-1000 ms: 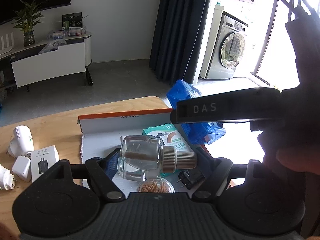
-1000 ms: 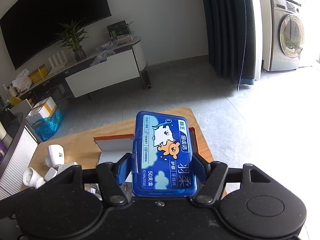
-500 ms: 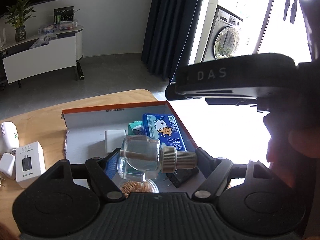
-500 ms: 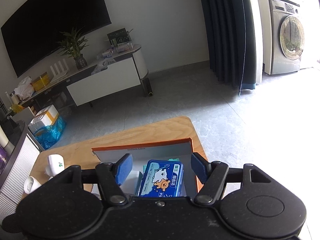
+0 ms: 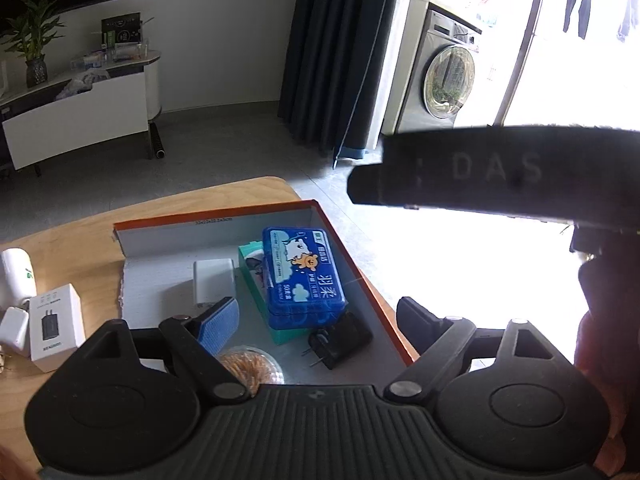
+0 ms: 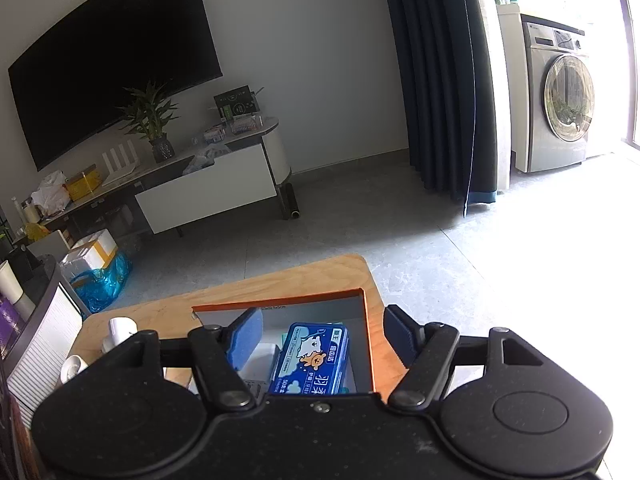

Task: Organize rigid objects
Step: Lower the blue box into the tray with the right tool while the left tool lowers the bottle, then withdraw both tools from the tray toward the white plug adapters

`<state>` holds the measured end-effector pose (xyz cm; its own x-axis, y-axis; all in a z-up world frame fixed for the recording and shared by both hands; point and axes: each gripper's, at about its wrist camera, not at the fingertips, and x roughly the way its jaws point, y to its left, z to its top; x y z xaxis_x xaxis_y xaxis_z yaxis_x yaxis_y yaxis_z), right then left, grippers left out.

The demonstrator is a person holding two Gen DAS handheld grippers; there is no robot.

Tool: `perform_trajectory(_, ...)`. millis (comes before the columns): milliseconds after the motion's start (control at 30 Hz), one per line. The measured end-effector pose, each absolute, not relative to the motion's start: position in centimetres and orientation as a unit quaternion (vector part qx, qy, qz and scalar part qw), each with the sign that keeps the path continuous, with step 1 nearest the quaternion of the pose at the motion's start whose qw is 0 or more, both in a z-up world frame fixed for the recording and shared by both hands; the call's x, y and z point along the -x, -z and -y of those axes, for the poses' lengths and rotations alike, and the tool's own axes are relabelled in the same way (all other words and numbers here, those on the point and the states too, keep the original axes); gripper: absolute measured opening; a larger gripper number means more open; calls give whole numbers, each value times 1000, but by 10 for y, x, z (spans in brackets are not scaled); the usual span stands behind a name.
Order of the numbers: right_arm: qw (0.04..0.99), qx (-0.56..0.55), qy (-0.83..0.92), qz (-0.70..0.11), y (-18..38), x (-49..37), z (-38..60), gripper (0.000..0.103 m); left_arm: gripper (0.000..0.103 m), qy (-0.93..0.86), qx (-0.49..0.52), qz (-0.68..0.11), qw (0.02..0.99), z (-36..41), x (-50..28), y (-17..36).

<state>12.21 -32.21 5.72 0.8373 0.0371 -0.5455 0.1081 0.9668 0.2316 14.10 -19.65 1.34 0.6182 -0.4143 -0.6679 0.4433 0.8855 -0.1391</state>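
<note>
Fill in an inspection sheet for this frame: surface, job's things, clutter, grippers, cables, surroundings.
Surface: wooden table, orange-edged box on it.
Job's things: blue case lies on a green pack in the box, beside a white charger, black plug and toothpick jar.
Clutter: white adapter carton and white plugs on the table left of the box.
Grippers: left gripper and right gripper, jaws open, holding nothing.
Cables: nothing seen.
Surroundings: washing machine, dark curtain, TV, potted plant.
</note>
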Motion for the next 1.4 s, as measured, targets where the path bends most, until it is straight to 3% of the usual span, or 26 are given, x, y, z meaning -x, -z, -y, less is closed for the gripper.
perform_trajectory(200, 952, -118, 37, -281, -58, -111, 309, 85, 94, 190, -17, -362, 913, 173, -139, -27)
perform_trajectory(1400, 943, -91, -15, -320, -54, -109, 222, 88, 94, 80, 5, -362, 929, 69, -120, -42)
